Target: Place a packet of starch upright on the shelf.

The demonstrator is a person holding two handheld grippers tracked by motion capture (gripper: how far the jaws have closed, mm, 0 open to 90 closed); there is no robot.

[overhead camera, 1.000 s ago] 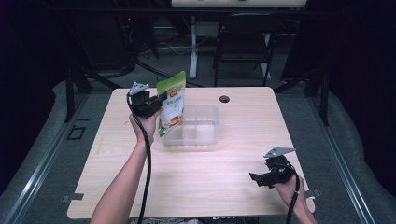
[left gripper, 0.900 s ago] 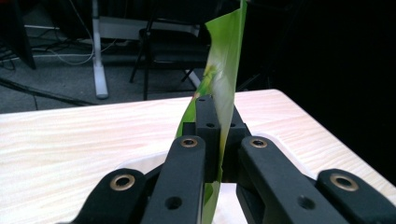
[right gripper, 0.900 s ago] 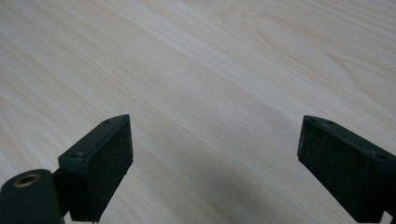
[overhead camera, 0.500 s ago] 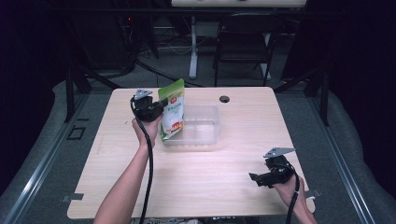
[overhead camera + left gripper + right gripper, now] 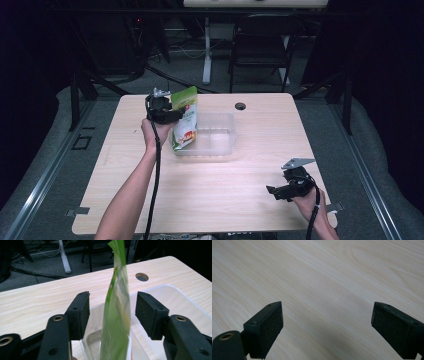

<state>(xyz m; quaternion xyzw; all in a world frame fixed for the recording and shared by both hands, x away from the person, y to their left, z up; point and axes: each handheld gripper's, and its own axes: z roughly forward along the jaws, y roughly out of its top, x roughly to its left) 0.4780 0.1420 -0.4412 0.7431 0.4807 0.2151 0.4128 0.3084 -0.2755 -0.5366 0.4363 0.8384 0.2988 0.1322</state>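
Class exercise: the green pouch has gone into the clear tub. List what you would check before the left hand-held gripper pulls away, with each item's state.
1. Left hand-held gripper jaws have just been opening, pads clear of the green plastic snack pouch: ok.
2. Pouch bottom inside the clear plastic rectangular tub: ok.
3. Pouch stands unaided: cannot tell.
4. Right hand-held gripper open, apart from the tub: ok.
5. Tub flat on the light wooden table: ok.

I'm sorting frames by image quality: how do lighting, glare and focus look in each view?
High view: the table is brightly lit against a near-black room, with soft detail and a pale sheen on the clear container. Left gripper view: the green pouch is close and blurred, the table hole sharper. Right gripper view: even light, wood grain fairly sharp, the right gripper casting a faint shadow.
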